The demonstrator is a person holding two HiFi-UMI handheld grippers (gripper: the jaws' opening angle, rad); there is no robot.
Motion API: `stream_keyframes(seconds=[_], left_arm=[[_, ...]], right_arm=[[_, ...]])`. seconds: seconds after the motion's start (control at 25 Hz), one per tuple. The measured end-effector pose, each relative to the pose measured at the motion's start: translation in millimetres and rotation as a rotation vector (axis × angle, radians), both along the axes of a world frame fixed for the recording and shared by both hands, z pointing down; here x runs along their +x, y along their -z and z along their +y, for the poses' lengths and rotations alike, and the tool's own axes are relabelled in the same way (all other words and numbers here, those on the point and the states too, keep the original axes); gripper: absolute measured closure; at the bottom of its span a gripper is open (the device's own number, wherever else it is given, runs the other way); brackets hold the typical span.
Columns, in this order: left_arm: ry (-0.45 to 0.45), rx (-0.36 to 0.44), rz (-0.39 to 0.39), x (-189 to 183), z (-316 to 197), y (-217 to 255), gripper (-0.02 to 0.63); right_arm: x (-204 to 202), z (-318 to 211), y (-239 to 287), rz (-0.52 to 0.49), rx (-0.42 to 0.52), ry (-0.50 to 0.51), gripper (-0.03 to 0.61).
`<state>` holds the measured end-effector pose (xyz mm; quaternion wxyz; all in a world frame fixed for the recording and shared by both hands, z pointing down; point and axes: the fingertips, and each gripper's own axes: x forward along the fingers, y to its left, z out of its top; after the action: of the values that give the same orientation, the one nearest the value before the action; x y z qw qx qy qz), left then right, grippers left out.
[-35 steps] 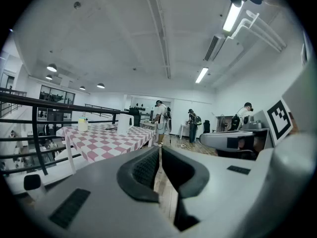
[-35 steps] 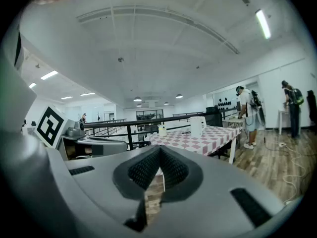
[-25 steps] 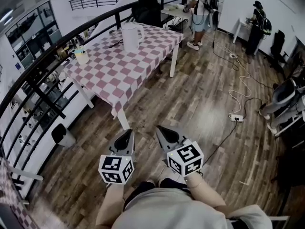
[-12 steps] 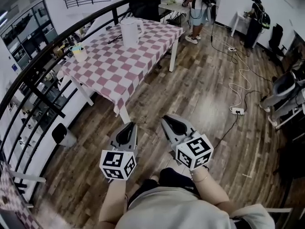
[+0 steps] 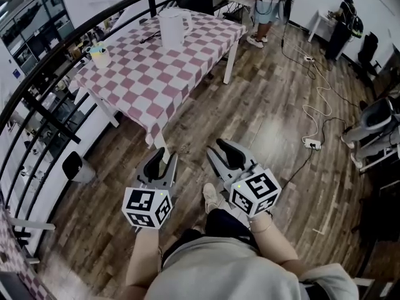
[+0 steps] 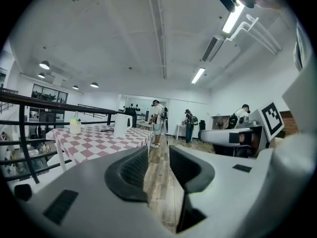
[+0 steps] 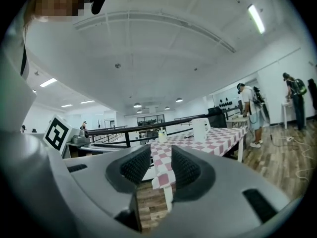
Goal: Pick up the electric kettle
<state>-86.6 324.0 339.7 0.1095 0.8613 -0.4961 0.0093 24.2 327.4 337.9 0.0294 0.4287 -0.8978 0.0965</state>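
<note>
The white electric kettle (image 5: pixel 173 27) stands upright on the far part of a table with a red-and-white checked cloth (image 5: pixel 156 83). It is small in the left gripper view (image 6: pixel 120 125) and in the right gripper view (image 7: pixel 200 129). Both grippers are held low over the wooden floor, well short of the table and pointing toward it. My left gripper (image 5: pixel 164 161) is opening its jaws, with only floor in the narrow gap (image 6: pixel 158 155). My right gripper (image 5: pixel 220 150) is also opening, with nothing between its pads (image 7: pixel 161 157).
A pale cup (image 5: pixel 99 56) stands near the table's left edge, by a black railing (image 5: pixel 44 74). A person (image 5: pixel 267 5) stands beyond the table's far end. A power strip with cables (image 5: pixel 310 144) lies on the floor to the right. Desks and chairs line the right wall.
Both pairs of jaws have gone from shut to parted. The grippers have moved forward toward the table, and a shoe now shows between them.
</note>
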Motion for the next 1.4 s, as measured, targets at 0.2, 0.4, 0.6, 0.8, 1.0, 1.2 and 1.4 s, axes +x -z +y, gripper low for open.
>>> stream_keyframes(seconds=[0.2, 0.4, 0.6, 0.8, 1.0, 1.2, 1.4], left_arm=[[0.016, 0.025, -0.006, 12.9, -24.0, -28.7, 0.469], [0.084, 0.028, 0.012, 17.4, -92.7, -18.9, 0.469], [0.127, 0.037, 0.043, 31.5, -148.9, -13.8, 0.469], [0.148, 0.024, 0.074, 44.7, -184.6, -18.8, 0.469], [0.134, -0.014, 0.078, 54.5, -209.8, -28.4, 0.469], [0.131, -0.013, 0.083, 54.2, -239.3, -31.7, 0.468], [0.113, -0.028, 0.086, 50.8, -279.2, -41.6, 0.469]], right_arm=[[8.5, -27.1, -44.8, 0.002, -0.009, 0.069, 0.423], [25.1, -96.9, -37.7, -0.011, -0.018, 0.082, 0.423], [43.6, -154.2, -26.8, 0.014, 0.003, 0.123, 0.422], [52.9, -190.3, -30.7, 0.017, -0.012, 0.164, 0.422], [60.1, -208.9, -40.2, -0.005, -0.057, 0.19, 0.43], [67.8, -239.4, -47.1, 0.009, -0.066, 0.166, 0.43], [65.1, -278.4, -55.5, 0.018, -0.076, 0.159, 0.43]])
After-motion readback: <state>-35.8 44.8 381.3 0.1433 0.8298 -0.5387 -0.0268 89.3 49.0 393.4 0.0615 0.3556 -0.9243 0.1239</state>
